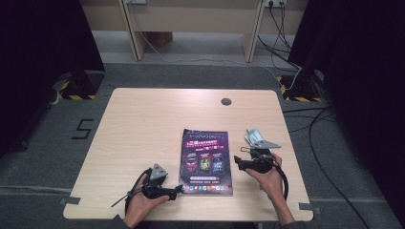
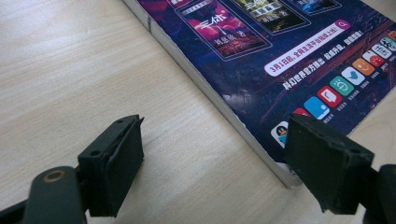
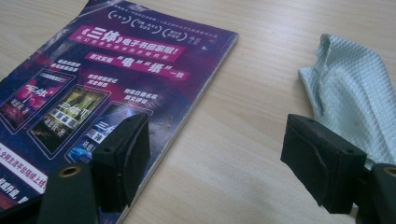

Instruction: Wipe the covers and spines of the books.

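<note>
Glossy purple book [image 1: 206,162] flat on pale wood table [image 1: 143,124] | waffle-weave cloth [image 3: 355,98] | both tools wide

A lab or recording room: a bare wooden table [image 1: 143,143] on grey carpet [image 1: 43,157], black curtains [image 1: 43,43] at both sides, loose cables [image 1: 305,119], hazard-striped stand feet [image 1: 76,93] and a taped floor number [image 1: 82,129].

Each black claw, left [image 1: 177,190] and right [image 1: 237,162], carried a grey three-cornered plate, square matte pads (brass-coloured eyelets behind) and a trailing black cable.
</note>
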`<act>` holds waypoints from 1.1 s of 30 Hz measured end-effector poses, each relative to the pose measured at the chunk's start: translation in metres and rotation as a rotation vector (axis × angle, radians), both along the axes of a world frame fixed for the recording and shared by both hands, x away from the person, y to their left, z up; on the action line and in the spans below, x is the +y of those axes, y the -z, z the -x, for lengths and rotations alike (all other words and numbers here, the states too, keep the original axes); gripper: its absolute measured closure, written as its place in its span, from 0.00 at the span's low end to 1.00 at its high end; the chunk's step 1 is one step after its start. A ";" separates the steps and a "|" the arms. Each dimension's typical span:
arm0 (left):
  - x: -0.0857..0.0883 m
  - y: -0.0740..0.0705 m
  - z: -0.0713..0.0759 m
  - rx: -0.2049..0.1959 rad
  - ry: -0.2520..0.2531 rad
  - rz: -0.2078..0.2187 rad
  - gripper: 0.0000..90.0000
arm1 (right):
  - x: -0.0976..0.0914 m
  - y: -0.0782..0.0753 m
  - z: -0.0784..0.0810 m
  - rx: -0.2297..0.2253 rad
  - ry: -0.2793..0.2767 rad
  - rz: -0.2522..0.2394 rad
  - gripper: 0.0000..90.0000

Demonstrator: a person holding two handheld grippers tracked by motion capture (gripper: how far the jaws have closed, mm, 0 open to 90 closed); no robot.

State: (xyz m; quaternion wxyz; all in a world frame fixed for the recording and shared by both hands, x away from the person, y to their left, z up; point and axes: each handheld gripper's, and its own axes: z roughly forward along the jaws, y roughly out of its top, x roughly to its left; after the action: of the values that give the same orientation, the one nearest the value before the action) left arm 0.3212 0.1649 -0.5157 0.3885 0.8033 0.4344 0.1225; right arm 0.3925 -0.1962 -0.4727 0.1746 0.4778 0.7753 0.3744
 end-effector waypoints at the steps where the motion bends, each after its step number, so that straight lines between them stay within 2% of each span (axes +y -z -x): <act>1: 0.000 0.000 0.000 0.000 0.000 0.000 0.21 | 0.000 0.001 0.001 0.003 -0.004 -0.006 0.27; 15: 0.000 0.000 -0.001 0.005 0.005 0.002 0.21 | 0.004 0.008 0.010 0.018 -0.037 -0.009 0.23; 20: 0.002 -0.002 -0.003 0.018 0.011 0.013 0.21 | 0.007 0.010 0.012 0.026 -0.046 -0.005 0.23; 33: 0.002 -0.004 -0.009 0.015 0.012 0.037 0.21 | 0.012 0.013 0.016 0.037 -0.065 0.001 0.24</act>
State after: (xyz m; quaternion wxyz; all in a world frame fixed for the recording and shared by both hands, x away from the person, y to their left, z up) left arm 0.3300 0.1666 -0.5119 0.4007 0.7994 0.4349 0.1059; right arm 0.3768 -0.1845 -0.4860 0.1483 0.4588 0.7938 0.3706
